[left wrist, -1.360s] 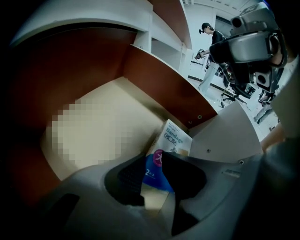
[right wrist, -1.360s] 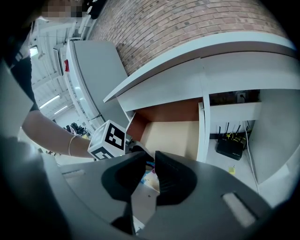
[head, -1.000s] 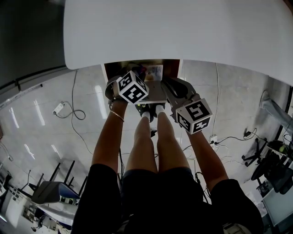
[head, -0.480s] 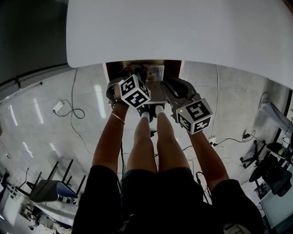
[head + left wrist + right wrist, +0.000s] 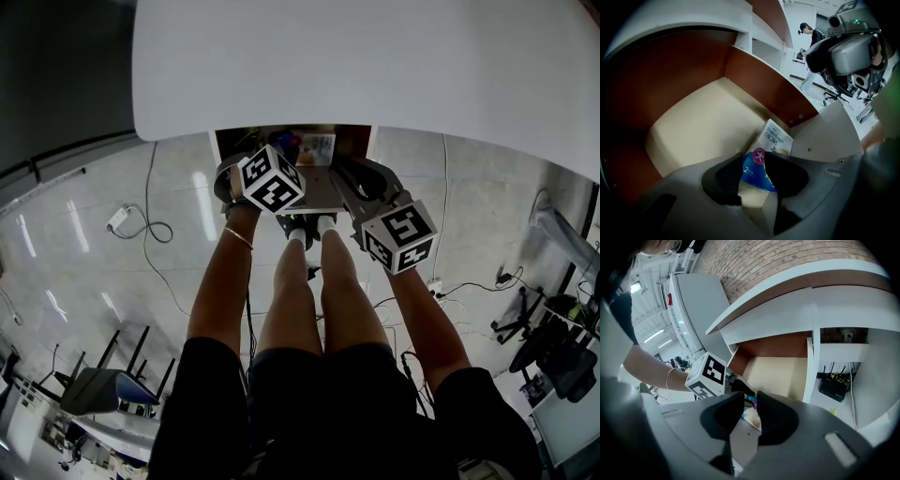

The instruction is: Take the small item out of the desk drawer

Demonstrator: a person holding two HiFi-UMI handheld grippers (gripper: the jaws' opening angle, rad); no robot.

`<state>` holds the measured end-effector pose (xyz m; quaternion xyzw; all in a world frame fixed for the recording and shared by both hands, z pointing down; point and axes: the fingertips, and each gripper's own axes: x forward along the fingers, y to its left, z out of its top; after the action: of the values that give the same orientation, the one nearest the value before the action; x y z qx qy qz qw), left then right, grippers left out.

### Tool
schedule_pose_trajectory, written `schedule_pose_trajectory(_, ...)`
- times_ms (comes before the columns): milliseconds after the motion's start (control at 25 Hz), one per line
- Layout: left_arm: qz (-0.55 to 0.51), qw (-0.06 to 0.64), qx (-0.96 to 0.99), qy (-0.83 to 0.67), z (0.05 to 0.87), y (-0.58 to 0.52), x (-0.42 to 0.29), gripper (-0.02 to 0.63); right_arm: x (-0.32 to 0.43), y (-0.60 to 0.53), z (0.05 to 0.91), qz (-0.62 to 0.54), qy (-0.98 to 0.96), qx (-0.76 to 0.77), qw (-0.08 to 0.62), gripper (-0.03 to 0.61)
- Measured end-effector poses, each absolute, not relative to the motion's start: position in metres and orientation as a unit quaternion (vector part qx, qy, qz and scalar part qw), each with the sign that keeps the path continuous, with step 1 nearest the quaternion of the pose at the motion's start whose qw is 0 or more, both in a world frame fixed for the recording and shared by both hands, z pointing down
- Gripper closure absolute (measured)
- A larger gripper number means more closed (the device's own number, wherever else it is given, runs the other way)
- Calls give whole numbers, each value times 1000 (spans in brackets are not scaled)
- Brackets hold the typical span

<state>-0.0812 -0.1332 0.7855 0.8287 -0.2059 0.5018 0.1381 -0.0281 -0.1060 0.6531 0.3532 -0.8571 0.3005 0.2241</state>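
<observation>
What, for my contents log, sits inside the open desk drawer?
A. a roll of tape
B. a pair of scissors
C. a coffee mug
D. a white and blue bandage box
D: in the left gripper view, a white and blue bandage box with "Bandage" printed on it sits in a corner of the drawer.

A bandage box [image 5: 777, 138] lies inside the open desk drawer [image 5: 698, 117]

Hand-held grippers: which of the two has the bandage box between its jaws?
The left hand-held gripper: its jaws, just opened wider, flank the blue-and-white bandage box in the drawer. The right hand-held gripper has its jaws apart, holding nothing.
</observation>
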Motion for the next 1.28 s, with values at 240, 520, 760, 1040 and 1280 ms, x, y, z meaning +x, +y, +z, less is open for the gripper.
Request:
schedule_pose_trajectory(240, 509, 141, 827, -194, 788, -136, -83, 445, -31, -106, 650, 299, -858, 350, 228, 502)
schedule_pose_trajectory(520, 522, 142, 823, -174, 792, -129, -83, 436, -31, -111, 653, 297, -857, 349, 235, 502)
schedule_pose_trajectory(760, 513, 146, 828, -174, 786, -125, -84, 436, -35, -113, 659, 286, -858, 338, 259, 491)
schedule_pose_trajectory(1040, 516, 135, 831, -161, 778, -119, -83, 436, -39, -114, 672, 231, -862, 306, 332, 480)
schedule_pose_trajectory(1280, 510, 136, 835, -158, 768, -112, -82, 436, -43, -111, 691, 149, -856, 251, 426, 457)
